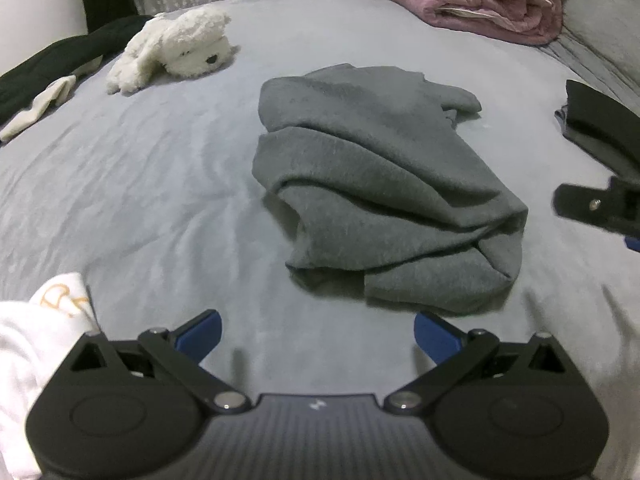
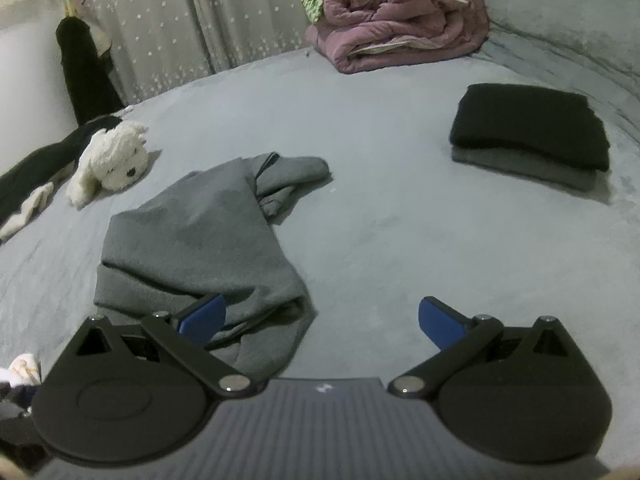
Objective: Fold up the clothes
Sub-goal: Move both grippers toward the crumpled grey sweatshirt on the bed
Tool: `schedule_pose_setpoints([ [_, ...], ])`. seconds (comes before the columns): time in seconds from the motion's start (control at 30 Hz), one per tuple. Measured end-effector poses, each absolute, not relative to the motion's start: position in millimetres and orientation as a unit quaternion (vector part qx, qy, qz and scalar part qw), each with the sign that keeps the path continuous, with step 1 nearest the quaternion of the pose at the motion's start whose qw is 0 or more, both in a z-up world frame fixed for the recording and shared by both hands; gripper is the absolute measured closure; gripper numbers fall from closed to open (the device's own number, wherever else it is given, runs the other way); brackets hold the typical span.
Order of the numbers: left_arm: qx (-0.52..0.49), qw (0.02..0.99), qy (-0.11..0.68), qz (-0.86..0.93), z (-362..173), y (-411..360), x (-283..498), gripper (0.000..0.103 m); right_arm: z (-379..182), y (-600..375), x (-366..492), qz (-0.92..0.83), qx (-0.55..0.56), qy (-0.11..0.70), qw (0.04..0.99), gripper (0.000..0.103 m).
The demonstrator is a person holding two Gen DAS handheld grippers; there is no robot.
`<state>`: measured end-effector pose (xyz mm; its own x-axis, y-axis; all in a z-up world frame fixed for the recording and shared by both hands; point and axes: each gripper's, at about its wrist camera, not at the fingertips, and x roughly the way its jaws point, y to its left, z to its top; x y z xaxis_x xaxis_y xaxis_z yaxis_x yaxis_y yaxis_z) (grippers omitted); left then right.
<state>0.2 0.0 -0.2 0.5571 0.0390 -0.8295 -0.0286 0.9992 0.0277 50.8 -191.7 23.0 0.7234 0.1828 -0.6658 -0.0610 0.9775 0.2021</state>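
A grey garment (image 1: 380,192) lies crumpled in a loose heap in the middle of the bed (image 1: 160,200); in the right wrist view the grey garment (image 2: 192,240) sits left of centre. My left gripper (image 1: 318,336) is open just short of the heap's near edge, with nothing between its blue fingers. My right gripper (image 2: 322,320) is open too; its left finger (image 2: 202,316) hovers over the garment's near corner. Part of the right gripper (image 1: 592,204) shows at the right edge of the left wrist view. A folded black garment on a folded grey one (image 2: 528,132) rests at the right.
A white plush dog (image 1: 176,50) lies at the far left beside a dark garment (image 1: 60,64) and a pale sock (image 1: 36,108). A rolled pink quilt (image 2: 404,20) sits at the back. White cloth (image 1: 36,344) lies near my left gripper.
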Motion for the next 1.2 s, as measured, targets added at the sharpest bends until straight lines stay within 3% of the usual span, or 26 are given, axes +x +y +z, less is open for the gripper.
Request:
schedule_pose_setpoints([
  [1.2, -0.016, 0.876, 0.48, 0.047, -8, 21, 1, 0.0, -1, -178, 49, 0.073, 0.079, 0.414, 0.904, 0.0],
])
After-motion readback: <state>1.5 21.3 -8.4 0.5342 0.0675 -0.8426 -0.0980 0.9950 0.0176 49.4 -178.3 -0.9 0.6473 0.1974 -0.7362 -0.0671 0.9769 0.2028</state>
